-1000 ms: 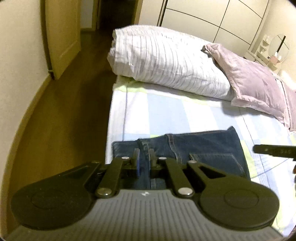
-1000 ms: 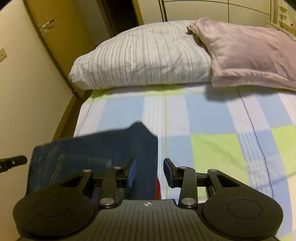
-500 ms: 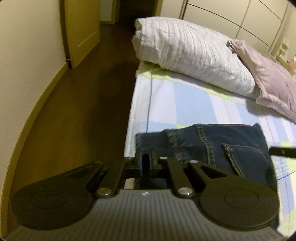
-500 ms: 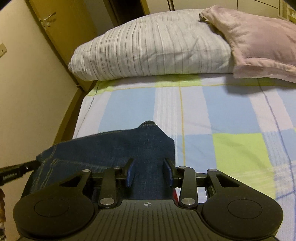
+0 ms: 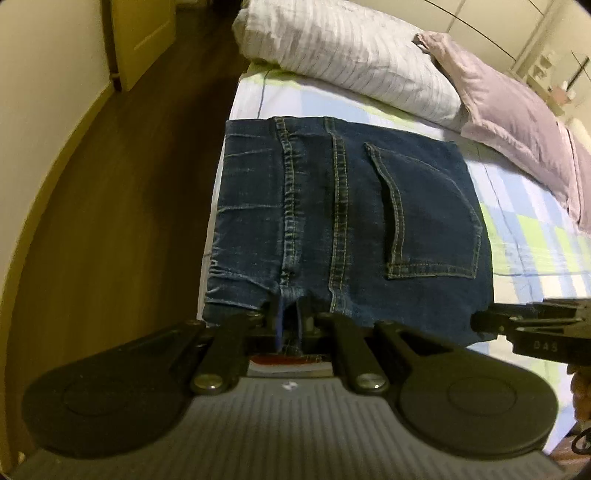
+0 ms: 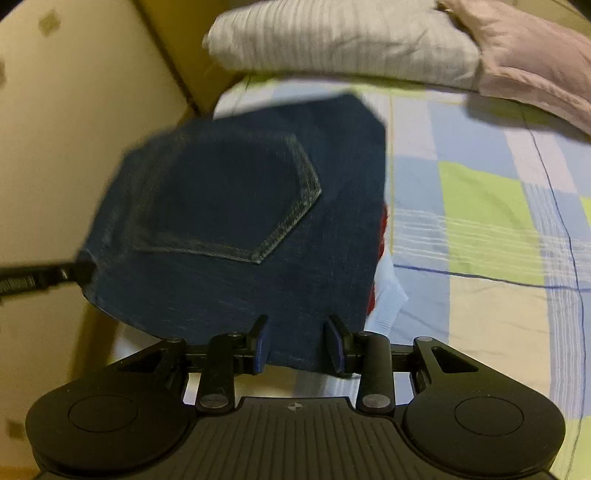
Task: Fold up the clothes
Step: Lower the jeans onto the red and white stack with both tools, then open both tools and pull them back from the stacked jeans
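Jeans (image 5: 343, 221) are held up over the left edge of the bed (image 5: 524, 229), back side to both cameras, one back pocket (image 5: 424, 218) and two yellow-stitched seams visible. Left gripper (image 5: 290, 325): jaws nearly pressed together, denim pinched between them at the near hem, close to the left seam. Right gripper (image 6: 297, 343): jaws spread, near edge of the denim seen between the blue pads (image 6: 260, 345), no pinch made out (contact with either pad cannot be told; the right wrist view is motion-blurred). In the left wrist view the right gripper's fingers (image 5: 517, 321) are seen at the right corner of the same hem, but whether they grip it cannot be told. In the right wrist view a black finger tip of the left gripper is seen at the left edge of the fabric. Red-and-white cloth (image 6: 384, 288) is seen under the jeans at their right side, lying on the checked sheet. Striped white pillow (image 5: 343, 48) and mauve pillow (image 5: 506, 96) lie side by side at the head of the bed, well apart from the jeans. Wood floor (image 5: 122, 206) and a door (image 5: 140, 33) are seen to the left.
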`<state>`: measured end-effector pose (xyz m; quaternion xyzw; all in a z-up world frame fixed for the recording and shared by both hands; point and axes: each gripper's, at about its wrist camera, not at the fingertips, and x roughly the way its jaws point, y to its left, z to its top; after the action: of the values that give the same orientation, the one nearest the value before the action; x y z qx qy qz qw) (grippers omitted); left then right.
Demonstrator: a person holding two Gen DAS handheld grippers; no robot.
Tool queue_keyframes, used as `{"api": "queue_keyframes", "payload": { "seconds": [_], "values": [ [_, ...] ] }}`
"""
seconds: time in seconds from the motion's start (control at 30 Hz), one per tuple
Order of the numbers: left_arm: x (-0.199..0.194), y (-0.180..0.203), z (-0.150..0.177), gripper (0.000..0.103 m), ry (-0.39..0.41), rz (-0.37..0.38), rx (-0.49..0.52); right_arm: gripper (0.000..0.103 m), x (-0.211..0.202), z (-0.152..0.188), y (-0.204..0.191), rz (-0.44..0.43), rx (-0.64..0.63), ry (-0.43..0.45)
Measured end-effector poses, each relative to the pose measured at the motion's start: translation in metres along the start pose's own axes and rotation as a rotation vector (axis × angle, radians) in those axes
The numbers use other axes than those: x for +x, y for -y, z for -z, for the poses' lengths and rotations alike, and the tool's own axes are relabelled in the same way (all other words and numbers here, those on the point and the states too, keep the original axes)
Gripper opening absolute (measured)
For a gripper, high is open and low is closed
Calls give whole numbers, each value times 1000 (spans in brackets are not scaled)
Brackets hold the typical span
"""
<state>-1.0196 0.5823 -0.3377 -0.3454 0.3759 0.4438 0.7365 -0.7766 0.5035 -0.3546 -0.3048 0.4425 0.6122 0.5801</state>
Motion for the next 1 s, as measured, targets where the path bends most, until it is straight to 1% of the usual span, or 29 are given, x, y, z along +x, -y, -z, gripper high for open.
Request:
{"api": "queue_keyframes", "payload": {
  "seconds": [0.07, 0.13, 0.2, 0.23, 0.3, 0.37, 0.5, 0.57, 0.63, 0.73, 0.8, 0.87, 1.0],
  "values": [
    [-8, 4, -1, 6, 9, -14, 7, 37, -3, -3, -4, 21, -7, 4],
    [-14, 5, 0, 7, 17, -22, -7, 37, -16, -3, -5, 23, 9, 39],
    [-13, 5, 3, 9, 12, -40, -12, 37, -25, 2, -3, 18, 23, 59],
    [-13, 5, 5, 10, 9, -49, -14, 37, -24, 5, -2, 20, 33, 52],
    [-15, 9, 4, 10, 6, -67, -18, 37, -10, 11, -3, 34, 39, -2],
    [-18, 14, 2, 10, 4, -85, -21, 37, -5, 13, -3, 48, 56, -20],
    [-44, 28, 4, 12, -11, -125, 10, 37, -36, 15, -9, 38, 77, 41],
    [-60, 38, 9, 21, -15, -152, 32, 37, -54, 21, -12, 30, 75, 53],
    [-78, 50, 16, 26, -13, -172, 47, 37, -67, 32, -16, 35, 85, 28],
    [-107, 65, 26, 31, 1, -175, 50, 37, -83, 47, -23, 39, 95, -15],
    [-126, 76, 32, 33, 14, -175, 53, 37, -95, 57, -31, 40, 79, -40],
    [-144, 87, 36, 37, 31, -176, 60, 37, -107, 64, -36, 44, 56, -39],
    [-173, 108, 48, 43, 56, -193, 50, 39, -137, 71, -38, 42, 24, -4]
  ]
}}
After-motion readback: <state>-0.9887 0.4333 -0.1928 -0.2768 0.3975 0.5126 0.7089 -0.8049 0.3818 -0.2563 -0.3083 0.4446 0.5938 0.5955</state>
